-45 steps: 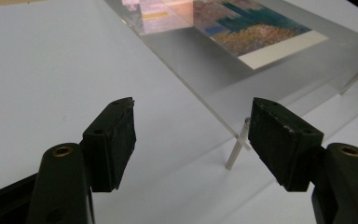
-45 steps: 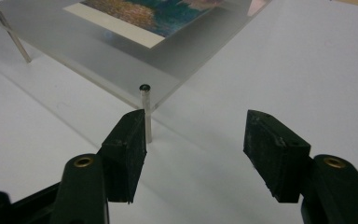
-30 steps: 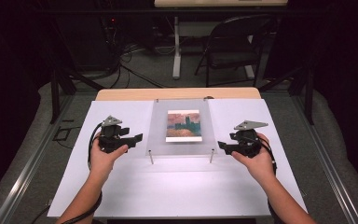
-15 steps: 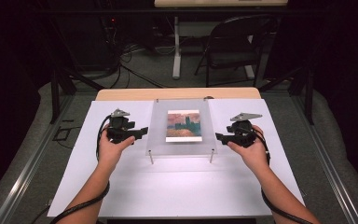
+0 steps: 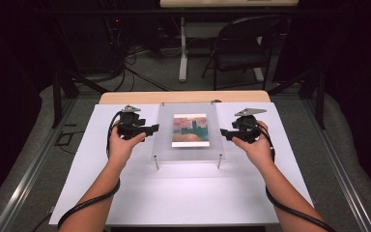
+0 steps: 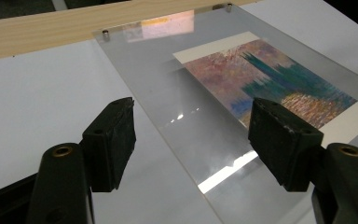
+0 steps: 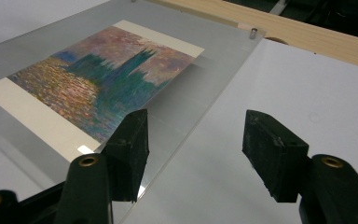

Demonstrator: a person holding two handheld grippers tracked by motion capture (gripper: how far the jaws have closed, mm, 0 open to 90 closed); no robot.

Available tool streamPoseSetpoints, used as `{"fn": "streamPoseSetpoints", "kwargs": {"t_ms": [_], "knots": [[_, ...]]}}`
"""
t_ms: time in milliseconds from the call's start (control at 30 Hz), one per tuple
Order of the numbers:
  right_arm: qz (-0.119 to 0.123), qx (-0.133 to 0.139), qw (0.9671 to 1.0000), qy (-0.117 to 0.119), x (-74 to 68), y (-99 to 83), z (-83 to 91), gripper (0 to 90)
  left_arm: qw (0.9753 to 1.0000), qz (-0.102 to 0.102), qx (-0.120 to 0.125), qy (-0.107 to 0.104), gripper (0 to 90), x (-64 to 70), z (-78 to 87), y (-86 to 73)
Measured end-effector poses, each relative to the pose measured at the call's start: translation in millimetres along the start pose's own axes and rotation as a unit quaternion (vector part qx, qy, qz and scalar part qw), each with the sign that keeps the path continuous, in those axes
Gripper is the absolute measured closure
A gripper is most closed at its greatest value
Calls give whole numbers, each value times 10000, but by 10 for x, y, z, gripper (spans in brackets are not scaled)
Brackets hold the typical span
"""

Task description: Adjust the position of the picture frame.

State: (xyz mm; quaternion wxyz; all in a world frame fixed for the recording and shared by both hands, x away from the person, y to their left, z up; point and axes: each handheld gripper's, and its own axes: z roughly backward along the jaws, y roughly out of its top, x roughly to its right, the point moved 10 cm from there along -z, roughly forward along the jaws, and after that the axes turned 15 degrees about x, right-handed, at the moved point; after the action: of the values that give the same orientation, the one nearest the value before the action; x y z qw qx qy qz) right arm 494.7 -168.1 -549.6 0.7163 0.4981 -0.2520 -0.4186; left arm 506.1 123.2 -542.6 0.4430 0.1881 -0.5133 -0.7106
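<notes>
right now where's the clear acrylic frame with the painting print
In the high view the acrylic frame lies flat mid-table, toward the far edge, between the left gripper and the right gripper.

Glossy clear acrylic over a matt paper print

I see the panel (image 6: 186, 116) shining smooth, the print (image 7: 98, 79) textured, and the worktop (image 5: 183, 193) matt white with a wood edge.

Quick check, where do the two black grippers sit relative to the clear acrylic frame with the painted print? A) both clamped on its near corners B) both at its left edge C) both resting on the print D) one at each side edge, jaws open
D: the left gripper is at the left edge of the clear acrylic frame and the right gripper at its right edge, each with jaws spread wide and nothing between them.
</notes>
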Motion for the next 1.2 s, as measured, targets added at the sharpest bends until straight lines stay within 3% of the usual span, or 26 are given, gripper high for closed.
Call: {"fn": "streamPoseSetpoints", "kwargs": {"t_ms": [300, 467, 800, 1000, 1200], "knots": [[55, -15, 10000, -66, 63, 74, -118, 381, 10000, 24, -52, 15, 318, -11, -151, 44], [-66, -71, 9999, -67, 95, 58, -172, 376, 9999, 83, -65, 43, 317, -46, -231, 40], [-237, -88, 9997, 19, 113, 21, -311, 354, 9986, 443, -232, 173, 316, -137, -412, -96], [-250, -208, 9995, 60, 96, 4, -426, 368, 9976, 594, -316, 148, 313, -116, -513, -123], [-580, -219, 9978, 212, 17, -1, -551, 352, 9969, 620, -464, 142, 312, -91, -617, -172]]}}
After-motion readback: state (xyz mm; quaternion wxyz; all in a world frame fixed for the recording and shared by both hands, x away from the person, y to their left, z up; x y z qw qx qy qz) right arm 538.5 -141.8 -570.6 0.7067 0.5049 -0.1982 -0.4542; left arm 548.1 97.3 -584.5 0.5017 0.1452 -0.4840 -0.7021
